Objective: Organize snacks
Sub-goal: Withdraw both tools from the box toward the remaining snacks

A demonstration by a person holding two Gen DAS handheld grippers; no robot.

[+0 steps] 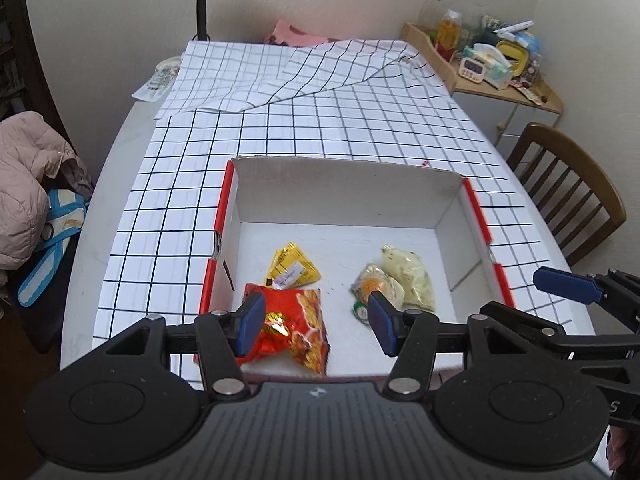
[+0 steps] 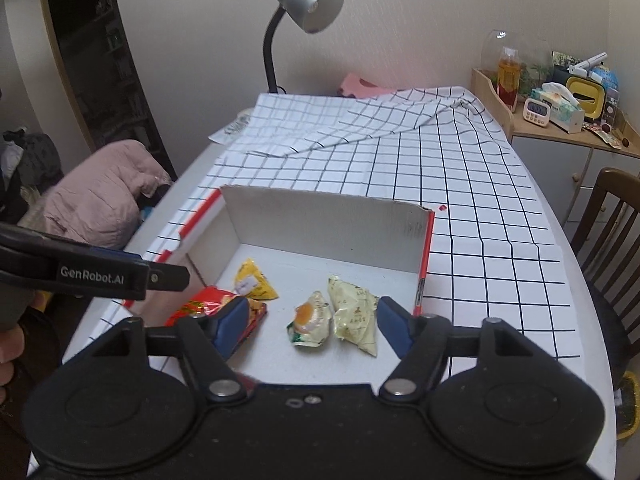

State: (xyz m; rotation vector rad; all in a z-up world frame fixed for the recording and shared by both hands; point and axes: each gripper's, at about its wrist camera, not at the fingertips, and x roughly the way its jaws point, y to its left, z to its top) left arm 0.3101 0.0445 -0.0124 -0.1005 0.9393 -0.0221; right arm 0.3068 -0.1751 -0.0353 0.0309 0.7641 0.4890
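Note:
A shallow white box (image 1: pixel 344 184) with red outer sides lies on the chequered tablecloth. Inside it are a red snack bag (image 1: pixel 296 324), a yellow packet (image 1: pixel 294 268), a packet with an egg picture (image 1: pixel 376 286) and a pale cream packet (image 1: pixel 412 276). My left gripper (image 1: pixel 316 320) hovers open above the box's near edge, over the red bag, with nothing between its pads. My right gripper (image 2: pixel 312 322) is also open and free, above the egg packet (image 2: pixel 310 322) and the cream packet (image 2: pixel 356 316). The red bag (image 2: pixel 200 306) sits partly behind its left finger.
The tablecloth (image 1: pixel 360 128) is folded over at the far end. A desk lamp (image 2: pixel 308 4) stands at the table's back. A wooden chair (image 1: pixel 568 184) is on the right, a cluttered shelf (image 1: pixel 500 64) behind it, and a pink jacket (image 1: pixel 24 184) on the left.

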